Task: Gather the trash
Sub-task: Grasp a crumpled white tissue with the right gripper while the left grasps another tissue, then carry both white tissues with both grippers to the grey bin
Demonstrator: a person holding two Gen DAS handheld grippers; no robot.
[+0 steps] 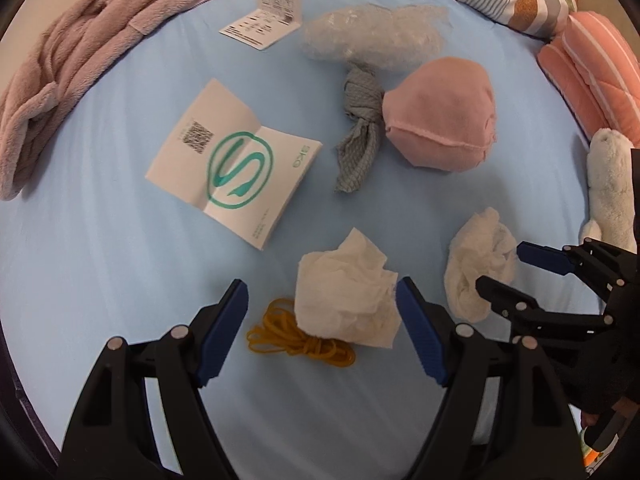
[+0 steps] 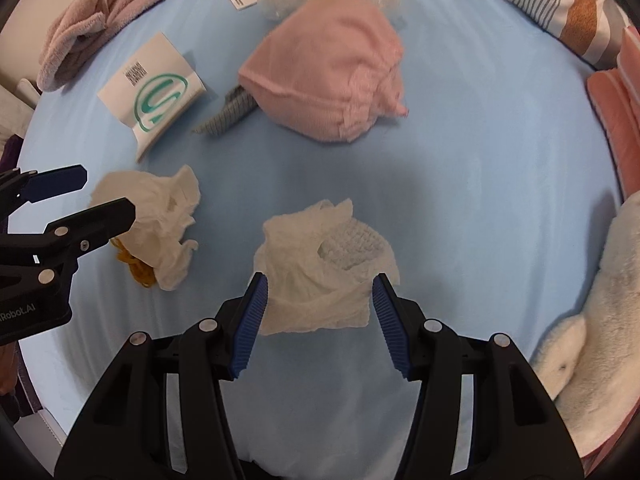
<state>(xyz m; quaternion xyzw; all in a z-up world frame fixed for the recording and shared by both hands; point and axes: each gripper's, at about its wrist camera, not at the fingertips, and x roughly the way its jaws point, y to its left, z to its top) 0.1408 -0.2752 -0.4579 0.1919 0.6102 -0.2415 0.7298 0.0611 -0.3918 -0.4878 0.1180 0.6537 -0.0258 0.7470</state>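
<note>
Two crumpled white tissues lie on the light blue bed sheet (image 1: 100, 272). My left gripper (image 1: 320, 300) is open, its jaws on either side of the near tissue (image 1: 346, 296), which rests beside a tangle of yellow rubber bands (image 1: 300, 340). My right gripper (image 2: 318, 296) is open, its blue pads (image 2: 252, 316) flanking the second tissue (image 2: 320, 272), which also shows in the left wrist view (image 1: 478, 260). The right gripper shows in the left wrist view (image 1: 500, 268). The left gripper shows in the right wrist view (image 2: 108, 192) at the first tissue (image 2: 160, 220).
A leaflet with a green S (image 1: 236, 160), a second paper (image 1: 268, 12), bubble wrap (image 1: 372, 36), a pink hat (image 1: 440, 112) and a grey sock (image 1: 360, 128) lie farther out. A mauve towel (image 1: 72, 48) is at left; pillows (image 1: 592, 76) and white plush (image 2: 600, 312) at right.
</note>
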